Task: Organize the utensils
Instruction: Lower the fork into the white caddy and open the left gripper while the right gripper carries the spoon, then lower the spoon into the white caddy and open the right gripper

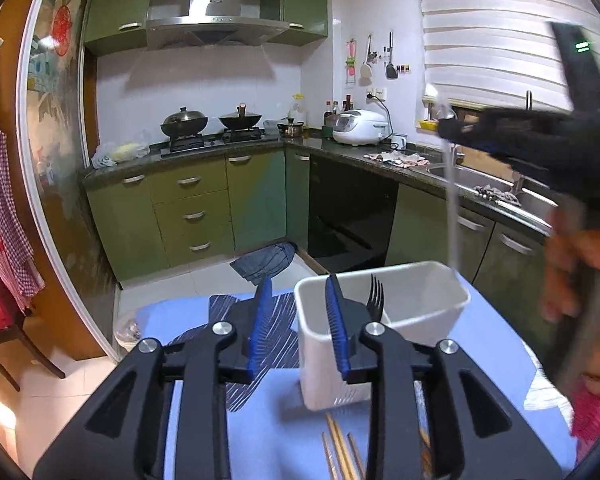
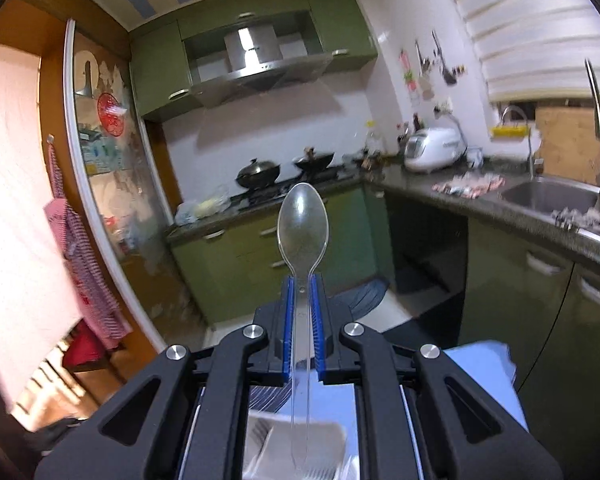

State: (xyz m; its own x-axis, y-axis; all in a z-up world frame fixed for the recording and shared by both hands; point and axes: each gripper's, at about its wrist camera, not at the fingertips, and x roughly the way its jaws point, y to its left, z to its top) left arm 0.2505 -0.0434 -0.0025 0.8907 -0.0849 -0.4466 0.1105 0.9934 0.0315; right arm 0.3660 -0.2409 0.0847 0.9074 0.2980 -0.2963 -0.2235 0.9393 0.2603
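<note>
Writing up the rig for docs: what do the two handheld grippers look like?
Both alike: the left gripper and right gripper have matte black angular linkage arms with silver round pivot screws and blue ribbed finger pads. From the left view, the right unit shows a green indicator light.

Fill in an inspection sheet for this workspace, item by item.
Surface: blue table cover, with a dark striped mat at its far end.
Job's things: white utensil bin holding a black fork; wooden chopsticks lying on the cover; clear plastic spoon.
Clutter: nothing seen on the table.
Grippers: left claw open, straddling the bin's near wall; right claw shut on the spoon handle, bowl pointing forward.
Cables: nothing seen.
Surroundings: green kitchen cabinets, woks on the stove, rice cooker, sink.
</note>
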